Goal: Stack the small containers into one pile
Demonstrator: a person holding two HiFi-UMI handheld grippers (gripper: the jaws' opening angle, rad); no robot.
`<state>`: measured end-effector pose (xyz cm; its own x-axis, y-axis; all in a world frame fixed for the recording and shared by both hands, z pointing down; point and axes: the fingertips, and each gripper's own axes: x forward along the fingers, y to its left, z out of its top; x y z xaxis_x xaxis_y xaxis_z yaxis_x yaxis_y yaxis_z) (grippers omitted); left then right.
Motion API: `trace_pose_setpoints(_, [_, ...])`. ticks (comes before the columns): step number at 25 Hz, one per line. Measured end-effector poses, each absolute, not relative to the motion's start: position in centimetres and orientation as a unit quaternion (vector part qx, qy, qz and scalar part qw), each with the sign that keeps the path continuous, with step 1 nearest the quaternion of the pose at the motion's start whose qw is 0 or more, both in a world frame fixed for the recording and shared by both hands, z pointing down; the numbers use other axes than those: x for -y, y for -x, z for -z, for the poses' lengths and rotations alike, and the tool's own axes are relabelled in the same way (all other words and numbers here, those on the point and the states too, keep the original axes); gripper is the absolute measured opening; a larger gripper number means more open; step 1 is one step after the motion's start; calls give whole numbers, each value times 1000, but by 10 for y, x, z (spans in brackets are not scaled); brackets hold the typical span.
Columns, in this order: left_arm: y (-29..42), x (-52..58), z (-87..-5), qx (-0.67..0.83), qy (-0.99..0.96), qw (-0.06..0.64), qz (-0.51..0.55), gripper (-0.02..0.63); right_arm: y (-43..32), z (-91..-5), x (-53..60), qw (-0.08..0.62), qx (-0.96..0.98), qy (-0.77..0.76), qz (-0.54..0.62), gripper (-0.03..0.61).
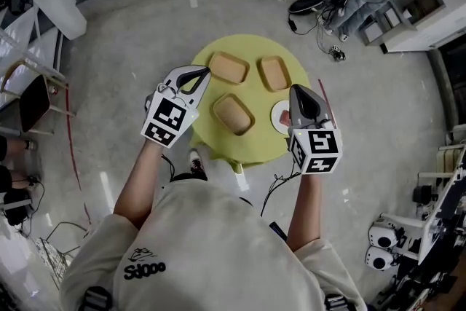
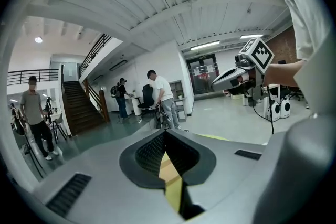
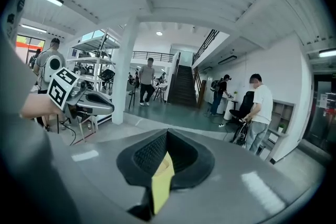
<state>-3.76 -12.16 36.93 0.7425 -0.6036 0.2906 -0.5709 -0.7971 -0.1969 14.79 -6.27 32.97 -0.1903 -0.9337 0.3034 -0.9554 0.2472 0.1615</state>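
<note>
3 tan containers (image 1: 233,113) on yellow table (image 1: 251,149); L tongs (image 1: 203,73), R tongs (image 1: 298,93) both together, empty; white disc (image 1: 279,117) by R

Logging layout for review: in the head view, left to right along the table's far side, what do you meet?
left gripper → far-left container → far-right container → right gripper

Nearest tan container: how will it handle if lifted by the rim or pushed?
The container looks shallow and empty, so probably light. Its wide flat base on the table suggests it would slide, not tip or roll. The raised rim looks thin, so it may flex when pinched; material unclear.
</note>
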Motion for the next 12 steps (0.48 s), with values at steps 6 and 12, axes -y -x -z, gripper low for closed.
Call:
trace_pose_setpoints(6, [18,141,-389,-294,938,33,181,6,-164,-346,86,181,761,-621,-45,11])
trace_pose_setpoints(12, [-2,162,-408,-310,931,10,191,6,-192,-376,112,207,764,-608,-65,11])
